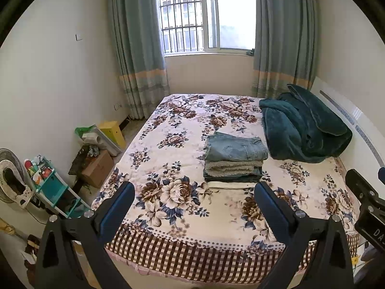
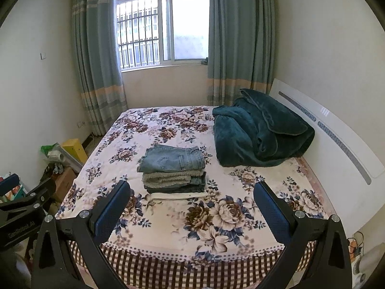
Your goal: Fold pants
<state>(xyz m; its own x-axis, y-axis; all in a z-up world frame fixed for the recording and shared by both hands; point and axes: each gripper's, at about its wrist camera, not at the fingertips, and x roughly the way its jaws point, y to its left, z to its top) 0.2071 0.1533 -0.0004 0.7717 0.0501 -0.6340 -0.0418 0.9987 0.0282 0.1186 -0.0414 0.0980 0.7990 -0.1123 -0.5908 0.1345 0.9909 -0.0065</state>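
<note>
Folded jeans (image 1: 237, 148) lie on top of small stack of folded pants (image 1: 233, 169), middle of bed (image 1: 168, 125), beside dark green blanket (image 1: 303, 130). Left gripper (image 1: 195, 207) hangs above bed foot, jaws wide apart, nothing between. Right gripper (image 2: 192, 207) the same, wide apart, holding nothing. On floor left of bed: cardboard box (image 1: 97, 169), contents not clear; teal shelf (image 1: 51, 187) holds small colourful items.

Both the left gripper (image 1: 195, 204) and right gripper (image 2: 192, 204) are matte black plastic frames with silver screws, triangular cutouts and blue textured fingers (image 2: 272, 213).
</note>
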